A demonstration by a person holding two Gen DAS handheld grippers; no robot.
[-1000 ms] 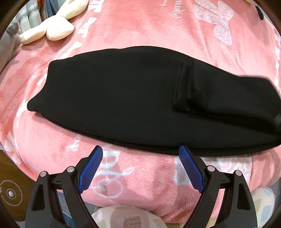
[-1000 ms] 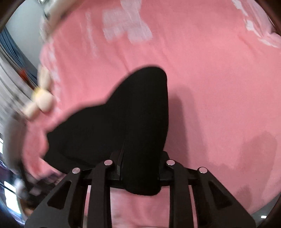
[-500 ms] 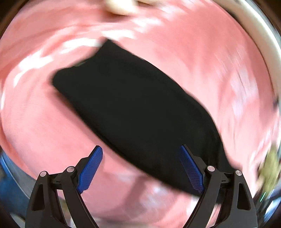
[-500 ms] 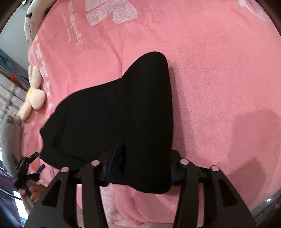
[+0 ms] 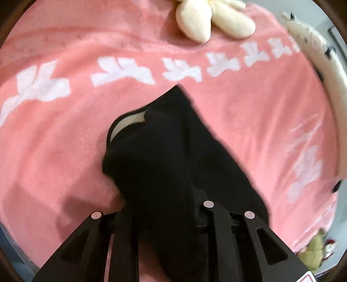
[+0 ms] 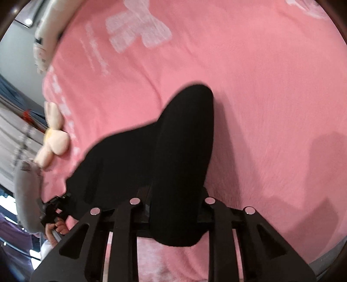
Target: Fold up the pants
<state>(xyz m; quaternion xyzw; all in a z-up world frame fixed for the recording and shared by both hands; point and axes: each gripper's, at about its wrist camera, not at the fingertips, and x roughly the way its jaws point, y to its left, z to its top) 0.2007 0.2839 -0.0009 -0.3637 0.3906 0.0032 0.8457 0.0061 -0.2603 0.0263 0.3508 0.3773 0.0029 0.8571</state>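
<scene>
Left wrist view: we see the left tongs point(image 5: 164, 208) clenched on a bunched end of the black, soft-knit pants point(image 5: 173, 156), the fabric rising between the two black arms and hiding the fingertips. Ahead of the tongs the pants run forward and slightly right across the pink fleece blanket with white printed motifs point(image 5: 65, 134). A pale inner lining patch point(image 5: 128, 123) shows at a turned-over edge, ahead and left of the tongs. Beyond the far tip of the pants lies a cream plush toy point(image 5: 208, 17); a white cushion with dark marks point(image 5: 321, 54) curves along the far right.

Right wrist view: we see the right tongs point(image 6: 173, 208) likewise grasping the pants point(image 6: 180, 151); a thick fold stands up between the arms and extends straight ahead, while the remaining cloth spreads to the left of the tongs on the same blanket point(image 6: 271, 97). At the far left, the left tongs point(image 6: 54, 209) and the hand holding them point(image 6: 55, 228) appear at the cloth's edge, near a cream plush flower point(image 6: 54, 138) and a grey plush form point(image 6: 26, 195).
</scene>
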